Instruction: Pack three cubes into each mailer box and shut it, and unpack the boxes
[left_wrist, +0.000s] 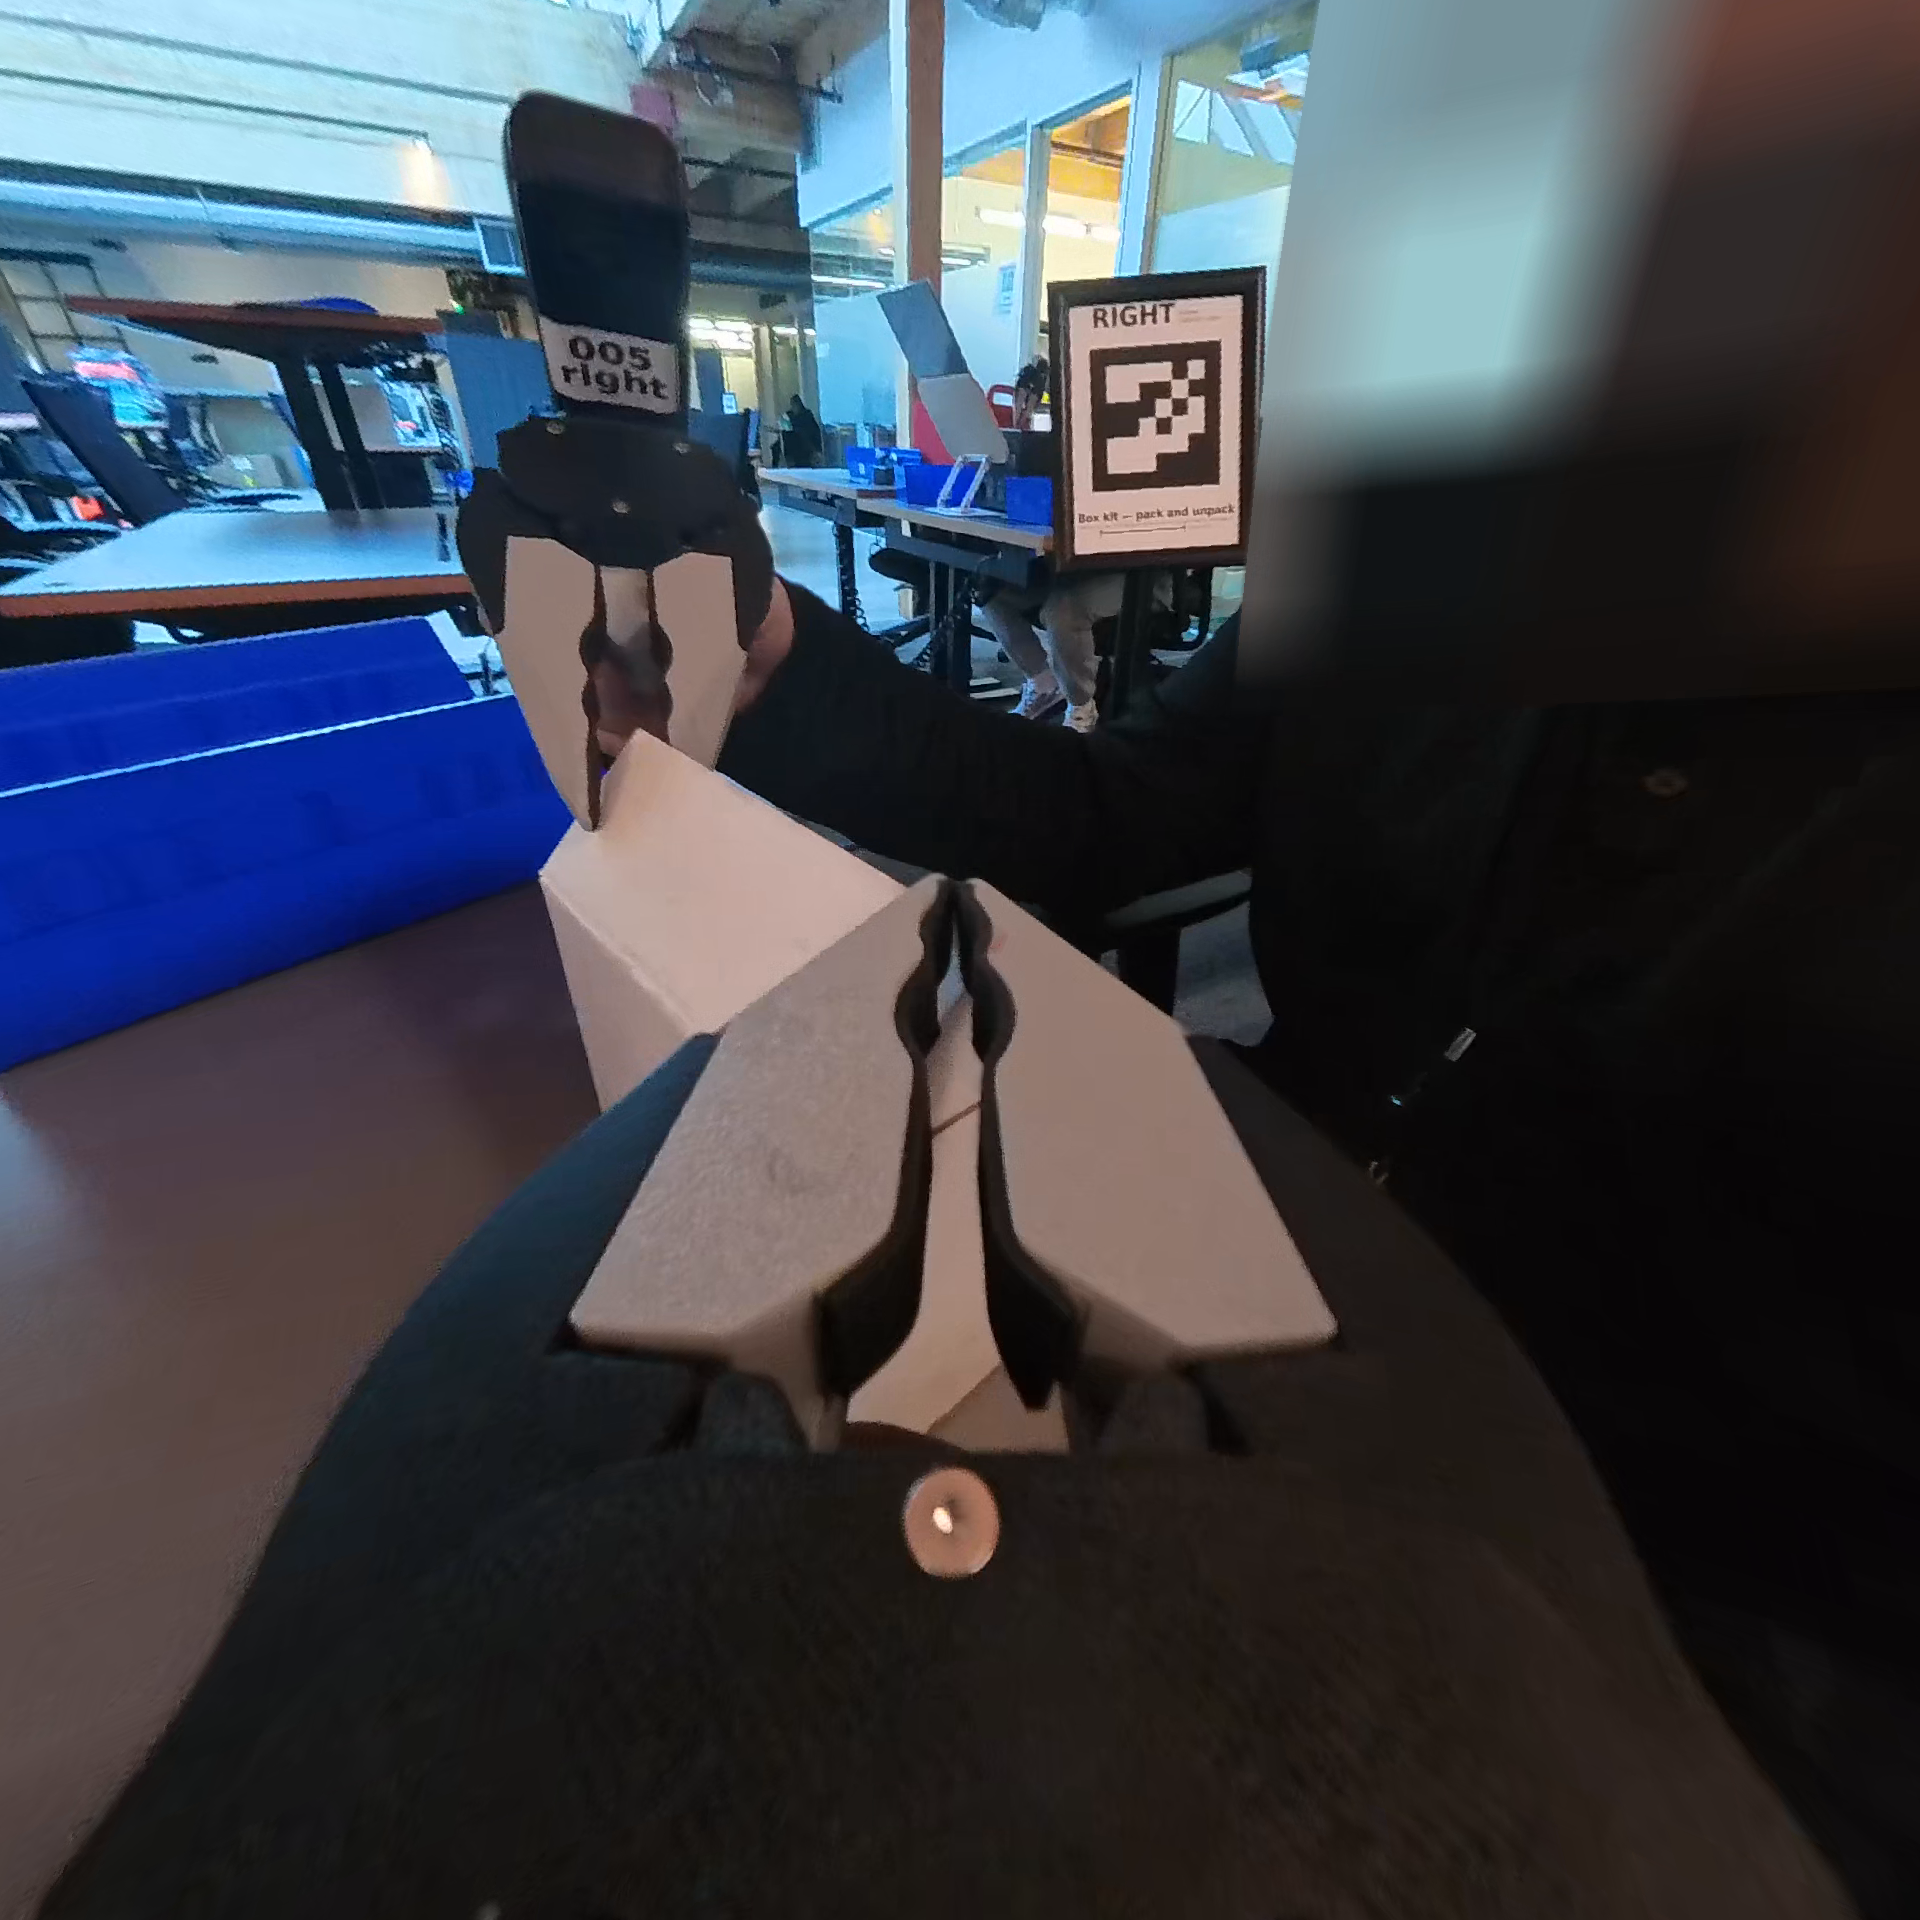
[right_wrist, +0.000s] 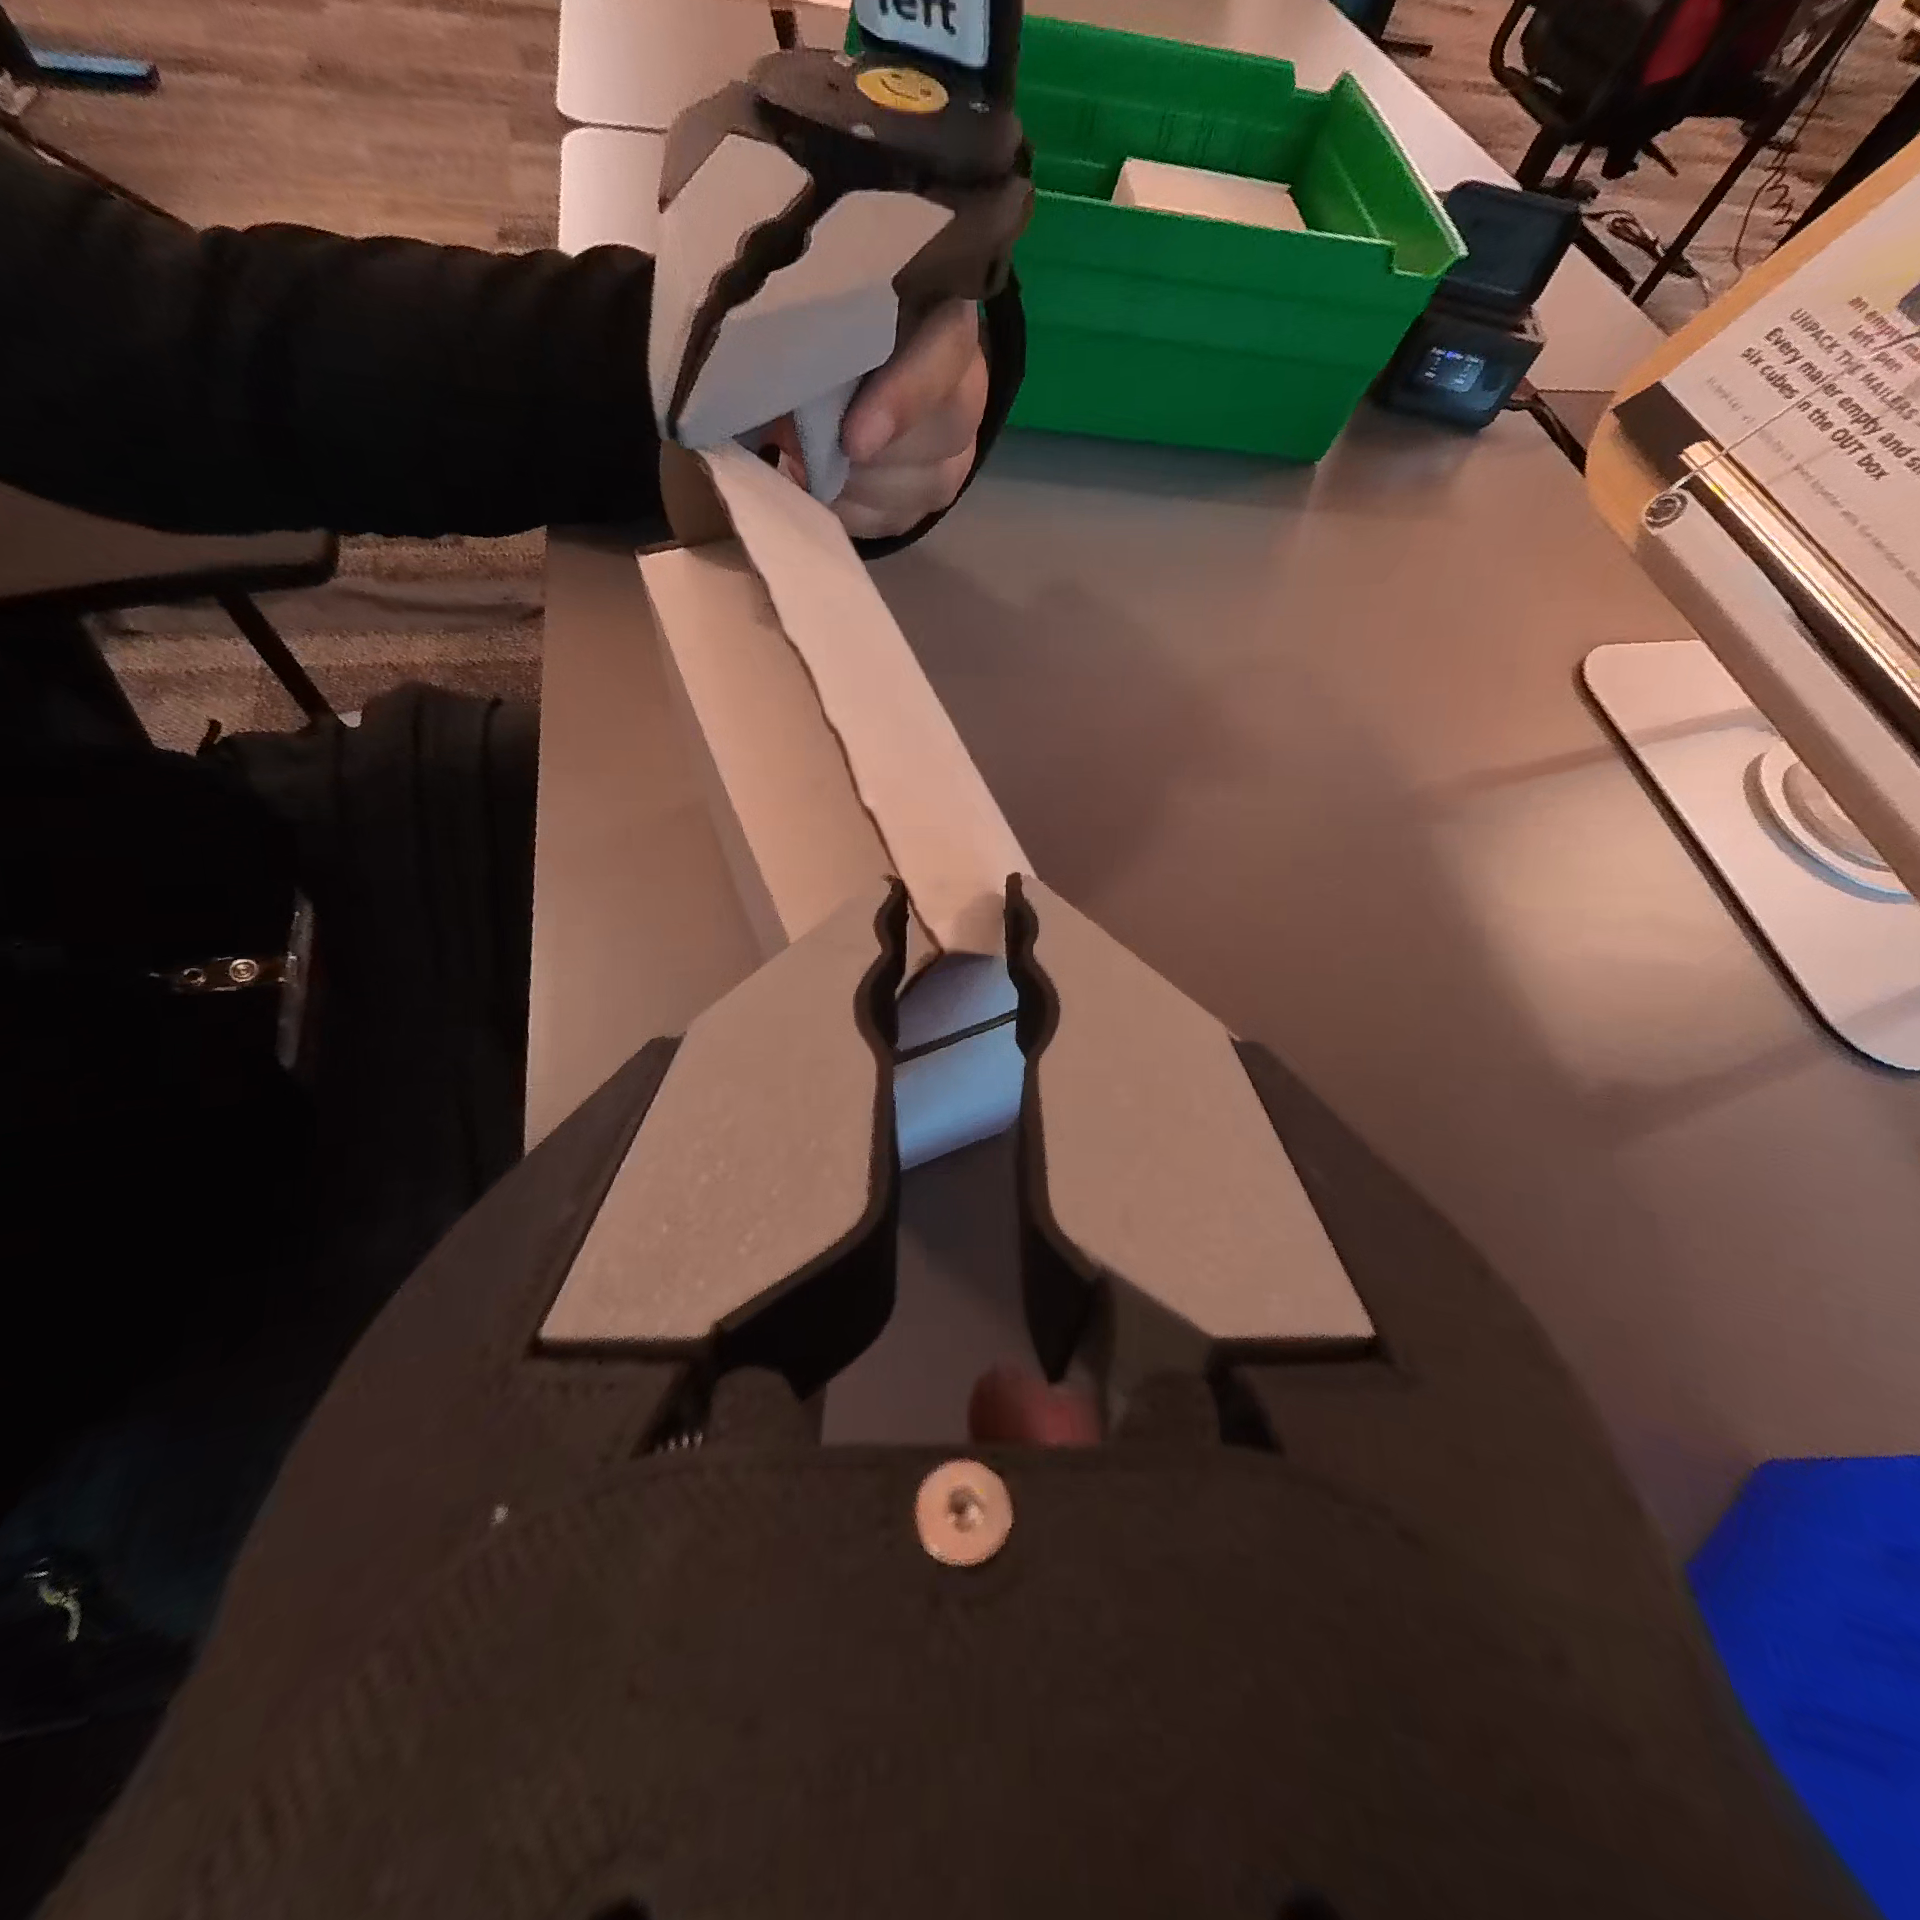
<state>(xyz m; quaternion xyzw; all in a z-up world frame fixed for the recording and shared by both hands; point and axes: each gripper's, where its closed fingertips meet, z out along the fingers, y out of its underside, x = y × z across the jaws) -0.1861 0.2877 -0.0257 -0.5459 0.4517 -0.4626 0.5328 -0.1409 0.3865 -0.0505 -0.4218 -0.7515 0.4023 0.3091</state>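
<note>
A: White mailer box (left_wrist: 717, 914) sits near the front edge of the bench (left_wrist: 260, 1143), lid flap (right_wrist: 862, 675) raised. Left hand-held gripper (right_wrist: 727, 457) is pinched on one end of that flap; right hand-held gripper (right_wrist: 951, 904) has its fingers on either side of the other end, a gap showing between them in its own view.

B: How does it handle?

A: Thin card, I judge: light, creases easily, slides on the smooth bench. Best held by the flap's edge near the corners, both ends moved together.

B: What's around?

A: Green bin (right_wrist: 1226, 312) at the far edge with something white inside, blue bin (left_wrist: 239, 810) at the right end, monitor stand (right_wrist: 1745, 810) behind. Nothing stands in the flap's way.
</note>
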